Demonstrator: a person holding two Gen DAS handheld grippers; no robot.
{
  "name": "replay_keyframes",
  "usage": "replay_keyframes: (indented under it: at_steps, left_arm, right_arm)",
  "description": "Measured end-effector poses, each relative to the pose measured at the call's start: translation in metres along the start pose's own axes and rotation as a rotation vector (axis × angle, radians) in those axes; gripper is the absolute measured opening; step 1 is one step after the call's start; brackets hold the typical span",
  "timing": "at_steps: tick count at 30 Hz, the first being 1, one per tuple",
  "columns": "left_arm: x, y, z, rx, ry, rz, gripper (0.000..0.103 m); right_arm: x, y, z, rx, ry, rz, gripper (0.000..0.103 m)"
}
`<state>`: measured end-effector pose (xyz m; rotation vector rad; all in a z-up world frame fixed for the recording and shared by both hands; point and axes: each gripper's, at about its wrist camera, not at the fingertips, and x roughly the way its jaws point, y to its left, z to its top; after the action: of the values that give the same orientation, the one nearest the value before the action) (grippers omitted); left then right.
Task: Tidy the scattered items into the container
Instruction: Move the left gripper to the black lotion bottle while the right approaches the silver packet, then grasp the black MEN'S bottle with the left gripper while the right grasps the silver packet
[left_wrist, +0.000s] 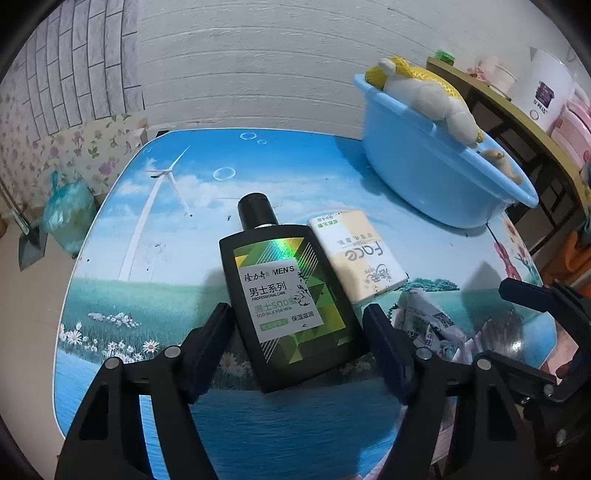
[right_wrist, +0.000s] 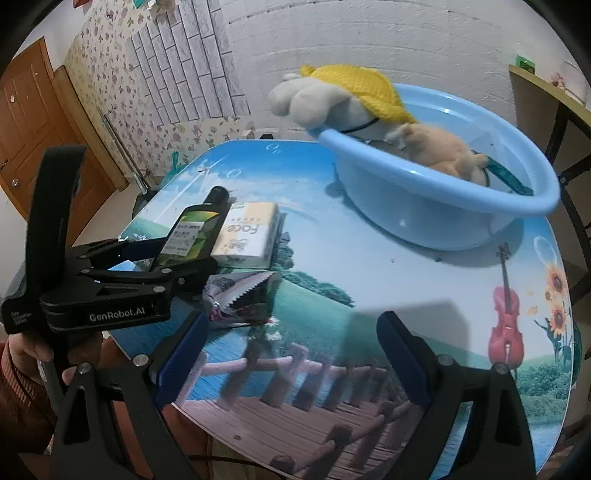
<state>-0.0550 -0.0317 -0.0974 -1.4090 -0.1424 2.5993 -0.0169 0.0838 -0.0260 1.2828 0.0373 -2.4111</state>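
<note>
Left wrist view: the left gripper (left_wrist: 297, 332) is pointing down at the tabletop (left_wrist: 177, 258), which is carrying a printed landscape picture. A black bottle (left_wrist: 284, 295) with a green label is lying flat between the jaws, cap pointing away from the camera. The jaws are standing open on either side of the bottle's lower body; a narrow gap is showing at each side, so no pad is pressing on it. A cream tissue pack (left_wrist: 364, 258) marked "Face" is lying just beside the bottle, touching its right edge. A crumpled snack packet (left_wrist: 428, 321) is lying near the tissue pack, partly hidden behind the right-hand finger.

A blue basin (left_wrist: 436, 177) is standing at the far right of the tabletop, well apart from the bottle. A white plush toy (left_wrist: 424, 96) with a yellow knitted cover is hanging over its rim, and a tan plush toy (left_wrist: 502, 162) is lying inside.

Right wrist view: the right gripper (right_wrist: 291, 350) is hovering over a bare part of the tabletop with the jaws standing wide open and nothing between them. The left gripper is showing at the left edge, held by a hand (right_wrist: 29, 354) in a red-brown sleeve (right_wrist: 18, 406). The basin is sitting beyond, at the upper right.
</note>
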Motion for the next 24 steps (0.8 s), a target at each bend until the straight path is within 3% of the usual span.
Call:
replay_keyframes:
  at_steps: [9,13,17,24]
  left_arm:
    - [-0.009,0.008,-0.009,0.024,-0.012,-0.02,0.068]
    - [-0.013,0.012,-0.014,0.026,-0.014,-0.023,0.067]
    - [-0.016,0.012,-0.018,0.031,-0.012,-0.016,0.067]
    - [-0.023,0.008,-0.025,0.038,-0.003,0.005,0.066]
  right_arm:
    - [0.017,0.021,0.005,-0.027,0.025,0.03,0.091]
    - [0.032,0.027,0.009,-0.037,0.046,0.06,0.078]
    - [0.04,0.03,0.01,-0.058,0.064,0.094,0.046]
    - [0.029,0.015,0.005,-0.028,0.049,0.101,0.039]
